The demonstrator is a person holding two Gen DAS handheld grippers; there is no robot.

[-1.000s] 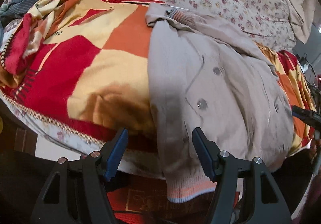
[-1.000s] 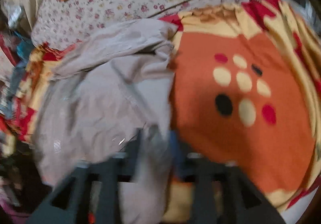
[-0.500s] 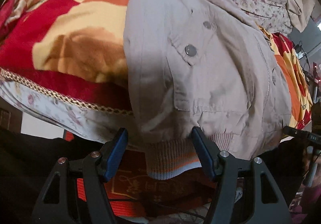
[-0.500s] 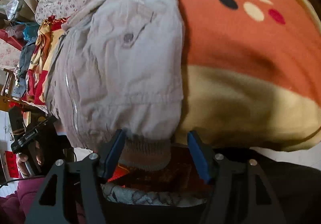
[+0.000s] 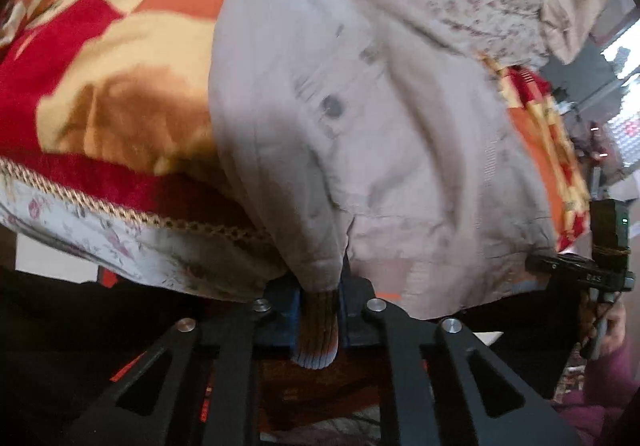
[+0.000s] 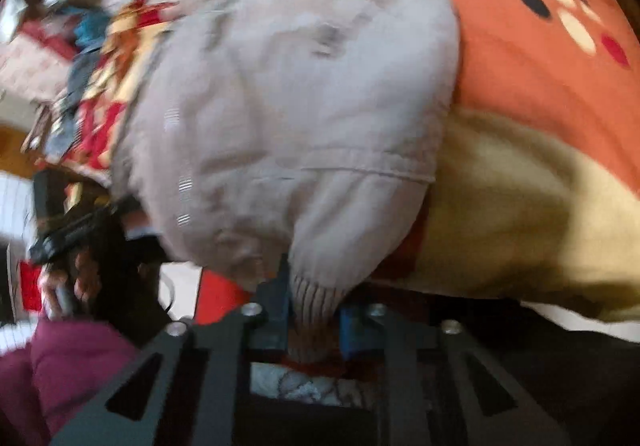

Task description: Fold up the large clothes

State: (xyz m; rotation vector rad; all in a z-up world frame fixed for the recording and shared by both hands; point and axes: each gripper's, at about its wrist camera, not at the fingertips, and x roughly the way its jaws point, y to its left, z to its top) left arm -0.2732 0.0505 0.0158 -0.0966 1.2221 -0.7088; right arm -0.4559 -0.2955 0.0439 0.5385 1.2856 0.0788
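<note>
Both tongs (image 5: 320, 310) closing, pads hem-hidden.

Black slotted gripper arms (image 5: 320, 310), silver screws, blue jaws, maroon sleeve (image 6: 72, 366)

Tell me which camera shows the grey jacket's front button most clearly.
The left wrist view: the button on the grey jacket shows as a distinct dark disc, only slightly blurred. In the right wrist view a button is just a smeared dark streak from motion blur.

Dim daylight, motion blur, fisheye-warped edges
</note>
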